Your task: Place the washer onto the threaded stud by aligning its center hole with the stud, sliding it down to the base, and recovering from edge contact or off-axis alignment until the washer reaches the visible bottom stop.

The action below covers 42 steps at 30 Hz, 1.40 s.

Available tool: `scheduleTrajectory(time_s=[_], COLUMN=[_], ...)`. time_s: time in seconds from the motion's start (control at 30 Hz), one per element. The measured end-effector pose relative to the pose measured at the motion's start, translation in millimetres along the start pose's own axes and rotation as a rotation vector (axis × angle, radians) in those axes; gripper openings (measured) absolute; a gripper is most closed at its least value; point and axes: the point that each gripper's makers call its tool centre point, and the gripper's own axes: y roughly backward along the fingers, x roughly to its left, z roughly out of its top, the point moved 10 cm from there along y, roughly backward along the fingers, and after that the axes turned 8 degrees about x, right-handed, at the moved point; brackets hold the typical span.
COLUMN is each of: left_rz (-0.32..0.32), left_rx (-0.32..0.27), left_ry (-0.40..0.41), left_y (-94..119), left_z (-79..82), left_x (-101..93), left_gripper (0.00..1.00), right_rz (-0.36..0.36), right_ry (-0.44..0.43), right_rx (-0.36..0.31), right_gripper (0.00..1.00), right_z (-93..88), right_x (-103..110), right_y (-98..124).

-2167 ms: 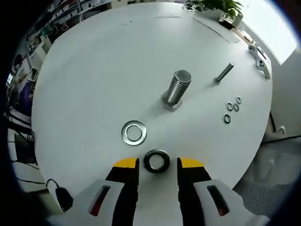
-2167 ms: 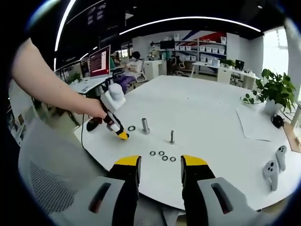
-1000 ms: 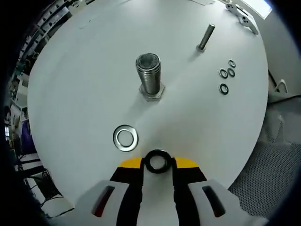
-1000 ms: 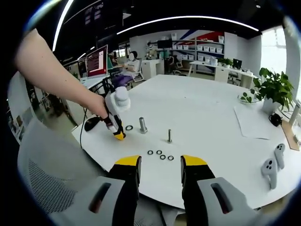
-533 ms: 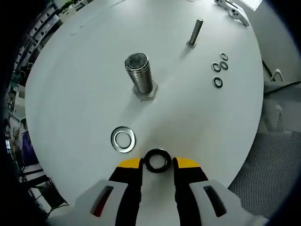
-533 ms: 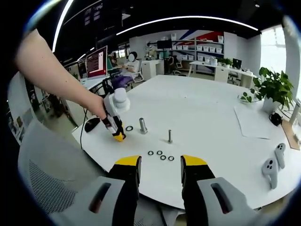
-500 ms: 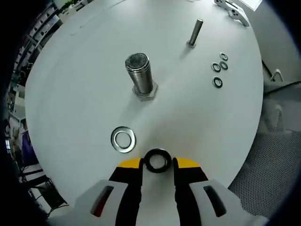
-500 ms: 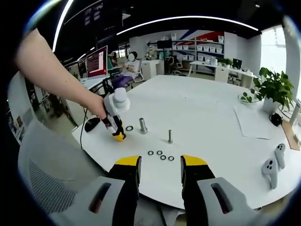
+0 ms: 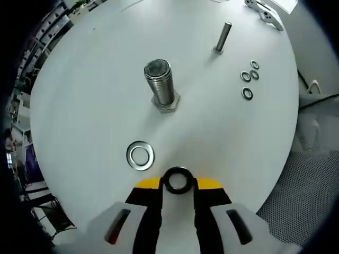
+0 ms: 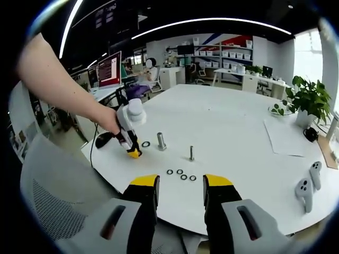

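Observation:
In the left gripper view my left gripper (image 9: 177, 181) is shut on a dark ring-shaped washer (image 9: 177, 180), held flat between the yellow-tipped jaws above the white table (image 9: 95, 79). A thick threaded stud (image 9: 160, 84) stands upright on its hex base ahead of the jaws. A bright steel washer (image 9: 140, 155) lies flat on the table, left of the jaws. In the right gripper view my right gripper (image 10: 178, 186) hangs open off the table's near edge, with nothing between its fingers. The left gripper (image 10: 130, 138) appears there in a person's hand, beside the thick stud (image 10: 161, 141).
A thin bolt (image 9: 223, 36) stands upright farther off, with three small dark washers (image 9: 249, 77) lying near it. Two white controllers (image 10: 309, 186) lie at the table's right. A potted plant (image 10: 308, 100) stands at the far right. A mesh chair (image 10: 63, 201) sits below the table's near edge.
The left jaws shut on the dark washer, which was lying between them. The left view then drew a little nearer to the thick stud. The right gripper has stayed put.

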Motion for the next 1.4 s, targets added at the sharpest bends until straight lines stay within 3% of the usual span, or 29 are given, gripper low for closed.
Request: scheduleTrajectory(time_s=[0.13,0.43,0.7,1.13,1.4], left_rz=[-0.003,-0.016,-0.015,0.002,0.016], left_rx=[-0.014,0.018,0.015,-0.051,-0.104], left_ry=[0.007,0.024,-0.017,-0.053,-0.069], left_y=[-1,0,2,29,56], left_z=[-0.2,4.7,3.9,21.5,43.4], left_x=[1.3,2.8,-1.0,6.8,16.9], left_gripper=[0.19,0.18,0.18,0.18,0.18], right_rz=[0.000,0.007,0.006,0.006,0.006], right_ry=[0.001,0.000,-0.001,-0.002,-0.002], right_rx=[0.003,0.001,0.008,0.015,0.013], right_gripper=[0.35,0.35,0.35,0.35,0.35], right_z=[-0.4,0.2,-0.7,-1.4,-0.9], right_x=[0,0,0,0,-1], right_y=[0,-1,-1,-2,-1])
